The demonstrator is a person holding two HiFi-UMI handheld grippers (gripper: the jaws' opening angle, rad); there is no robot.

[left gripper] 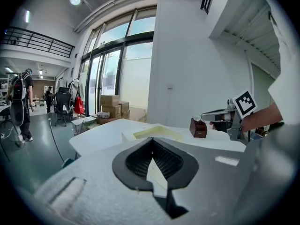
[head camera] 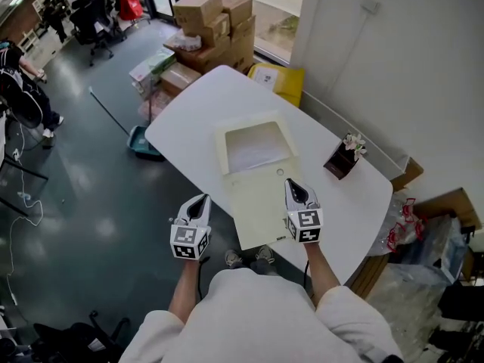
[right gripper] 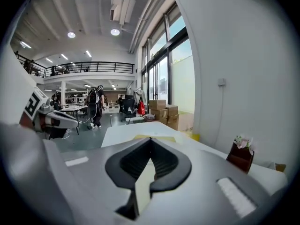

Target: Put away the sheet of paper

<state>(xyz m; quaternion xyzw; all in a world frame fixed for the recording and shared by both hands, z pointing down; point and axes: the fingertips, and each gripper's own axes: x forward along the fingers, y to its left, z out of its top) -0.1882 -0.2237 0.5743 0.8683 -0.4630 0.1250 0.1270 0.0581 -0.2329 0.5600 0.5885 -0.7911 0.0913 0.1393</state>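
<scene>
A shallow cream box (head camera: 255, 150) lies open on the white table (head camera: 189, 119), with a white sheet of paper (head camera: 255, 147) inside it. Its cream lid flap (head camera: 261, 210) lies flat towards me. My right gripper (head camera: 292, 183) hovers over the flap's right edge, jaws shut, with nothing seen between them. My left gripper (head camera: 202, 199) is held off the table's near left edge, also shut and empty. In the left gripper view the box (left gripper: 157, 132) lies ahead, past the shut left gripper (left gripper: 152, 140). The right gripper view looks over its shut right gripper (right gripper: 151, 140) at the flap (right gripper: 154, 138).
A small brown pot with flowers (head camera: 344, 157) stands at the table's right side. Stacked cardboard boxes (head camera: 215, 21) and a yellow package (head camera: 281, 82) sit beyond the far end. A dustpan (head camera: 142, 144) lies on the floor at left. People and office chairs (head camera: 94, 17) are further off.
</scene>
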